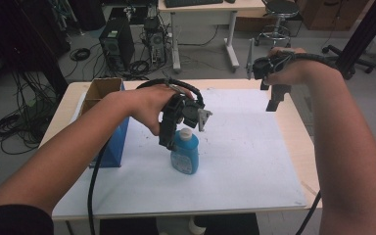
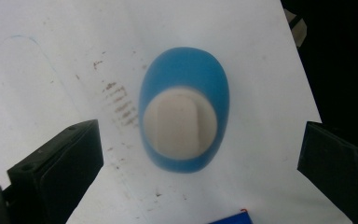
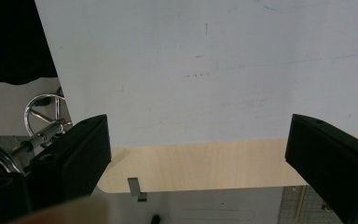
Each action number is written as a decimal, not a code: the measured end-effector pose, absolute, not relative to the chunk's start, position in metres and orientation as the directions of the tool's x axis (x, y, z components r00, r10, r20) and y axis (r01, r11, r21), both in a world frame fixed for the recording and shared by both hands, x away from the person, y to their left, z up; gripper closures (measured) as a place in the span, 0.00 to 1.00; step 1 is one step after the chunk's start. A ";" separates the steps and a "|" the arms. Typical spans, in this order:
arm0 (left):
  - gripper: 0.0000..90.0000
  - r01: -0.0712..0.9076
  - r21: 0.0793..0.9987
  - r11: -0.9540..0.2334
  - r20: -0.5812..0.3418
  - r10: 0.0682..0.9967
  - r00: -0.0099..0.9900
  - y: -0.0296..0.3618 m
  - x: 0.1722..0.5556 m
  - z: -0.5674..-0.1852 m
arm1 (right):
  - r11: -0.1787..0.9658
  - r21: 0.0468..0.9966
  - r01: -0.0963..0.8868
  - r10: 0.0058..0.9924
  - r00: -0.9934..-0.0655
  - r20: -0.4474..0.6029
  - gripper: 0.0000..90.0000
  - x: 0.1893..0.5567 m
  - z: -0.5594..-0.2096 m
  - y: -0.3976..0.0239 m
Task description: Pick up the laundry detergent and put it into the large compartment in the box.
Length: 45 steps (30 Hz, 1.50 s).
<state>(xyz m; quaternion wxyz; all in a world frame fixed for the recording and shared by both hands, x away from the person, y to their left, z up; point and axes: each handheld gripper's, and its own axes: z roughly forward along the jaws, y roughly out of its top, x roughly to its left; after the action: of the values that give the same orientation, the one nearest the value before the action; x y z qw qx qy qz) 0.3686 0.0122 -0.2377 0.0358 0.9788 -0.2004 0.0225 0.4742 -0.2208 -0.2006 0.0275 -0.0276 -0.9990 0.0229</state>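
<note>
Bottle: the blue bottle (image 1: 185, 155) stands upright mid-counter on the white sheet (image 1: 235, 161), white cap (image 2: 181, 122) up.
Left tongs: the left tongs (image 1: 188, 120) hover right above that cap, jaws spread wide on either side, touching nothing.
Right tongs: the right tongs (image 1: 273, 93) are open, empty, over the counter's (image 3: 191, 163) far right edge.
Box: the blue box (image 1: 108, 132) sits just left of the bottle.

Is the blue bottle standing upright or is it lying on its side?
Upright. The blue bottle stands on its base on the white sheet, white cap on top; the left gripper, jaws open, looks straight down on it.
</note>
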 end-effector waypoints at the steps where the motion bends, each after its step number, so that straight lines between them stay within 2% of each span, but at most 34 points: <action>1: 0.00 -0.393 0.058 -0.918 0.059 -0.389 0.919 0.012 0.369 -0.239 | 0.997 -0.048 0.055 0.058 -0.997 0.054 0.07 0.474 -0.201 -0.221; 24: 0.00 -0.395 0.054 -0.917 0.020 -0.395 0.919 0.007 0.374 -0.274 | 0.997 -0.052 0.055 0.058 -0.997 0.060 0.07 0.473 -0.208 -0.223; 45: 0.00 -0.401 0.013 -0.916 0.029 -0.400 0.916 0.002 0.375 -0.294 | 0.997 -0.047 0.060 0.063 -0.996 0.068 0.07 0.473 -0.214 -0.228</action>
<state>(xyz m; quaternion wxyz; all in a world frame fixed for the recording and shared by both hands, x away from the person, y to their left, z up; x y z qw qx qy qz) 0.3754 0.0015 -0.2938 0.0094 0.9787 -0.2047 0.0129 0.4732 -0.2282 -0.2142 0.0347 -0.0306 -0.9987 0.0224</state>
